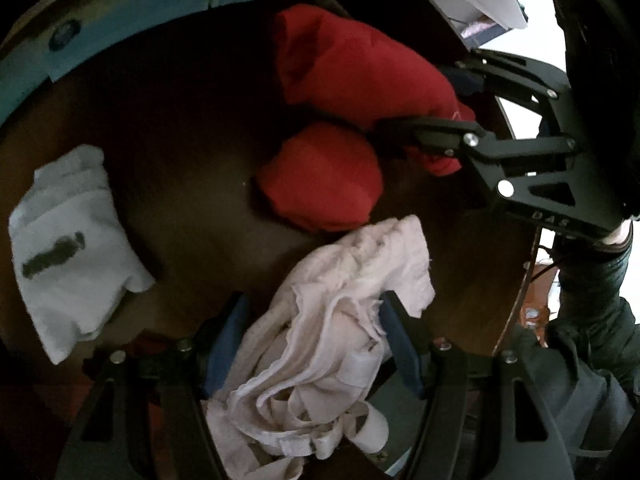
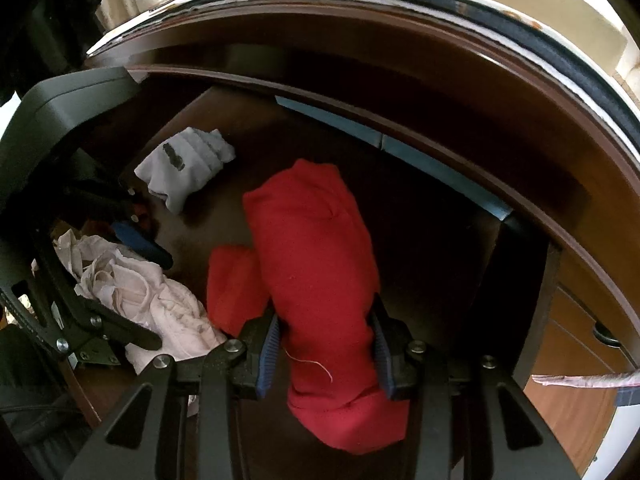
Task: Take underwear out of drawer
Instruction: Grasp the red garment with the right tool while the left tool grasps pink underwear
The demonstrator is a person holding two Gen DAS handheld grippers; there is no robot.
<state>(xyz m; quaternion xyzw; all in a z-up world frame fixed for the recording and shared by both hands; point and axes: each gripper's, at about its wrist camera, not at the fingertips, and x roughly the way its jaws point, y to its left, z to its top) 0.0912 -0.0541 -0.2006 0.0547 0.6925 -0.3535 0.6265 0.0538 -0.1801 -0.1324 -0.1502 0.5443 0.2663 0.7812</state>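
Underwear lies loose in the dark brown wooden drawer [image 1: 180, 128]: a long red fabric roll [image 2: 316, 280], a smaller red bundle [image 1: 320, 178] touching its side, a crumpled pale pink piece [image 1: 340, 320], and a folded white piece with a dark mark [image 1: 68, 248] well apart. The red roll's long axis runs straight away from the right gripper [image 2: 325, 354], whose jaws pinch its near end. The left gripper [image 1: 312, 344] has its jaws spread, straddling the pink piece. Only the right wrist view shows the desk edge [image 2: 520, 80] above the drawer.
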